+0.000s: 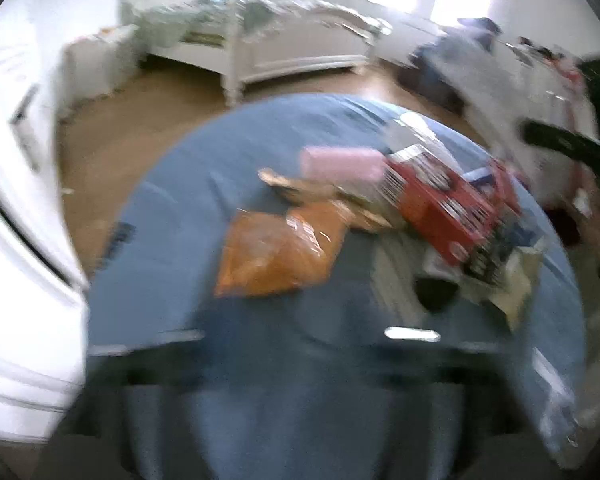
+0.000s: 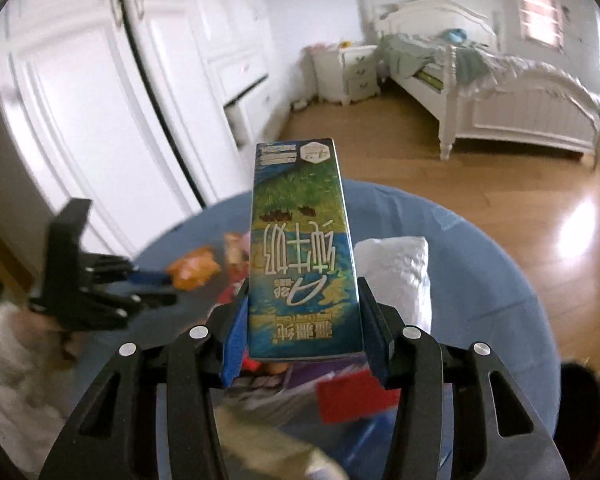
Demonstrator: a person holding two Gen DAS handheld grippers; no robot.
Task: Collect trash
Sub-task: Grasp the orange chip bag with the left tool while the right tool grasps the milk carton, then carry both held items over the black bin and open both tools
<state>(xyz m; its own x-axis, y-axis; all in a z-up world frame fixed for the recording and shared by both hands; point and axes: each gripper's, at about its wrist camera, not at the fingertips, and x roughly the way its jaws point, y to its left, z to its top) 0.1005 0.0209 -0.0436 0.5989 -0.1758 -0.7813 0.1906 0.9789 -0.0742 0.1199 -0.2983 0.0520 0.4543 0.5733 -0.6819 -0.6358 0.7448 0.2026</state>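
Blue table (image 2: pixel 480 264) | right gripper (image 2: pixel 304 320) jaws clamp milk carton (image 2: pixel 302 248) | left jaws blurred, unreadable

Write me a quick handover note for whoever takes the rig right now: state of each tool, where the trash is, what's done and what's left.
Right tool: shut on the milk carton, held above the blue round table.
Left tool: over the table's left side; blurred, grip state unclear, seemingly empty.
On the table: orange snack bag, red box, pink packet, white tissue pack, other wrappers.
Done: carton picked up.
Left: bin it, collect the rest. No bin visible.
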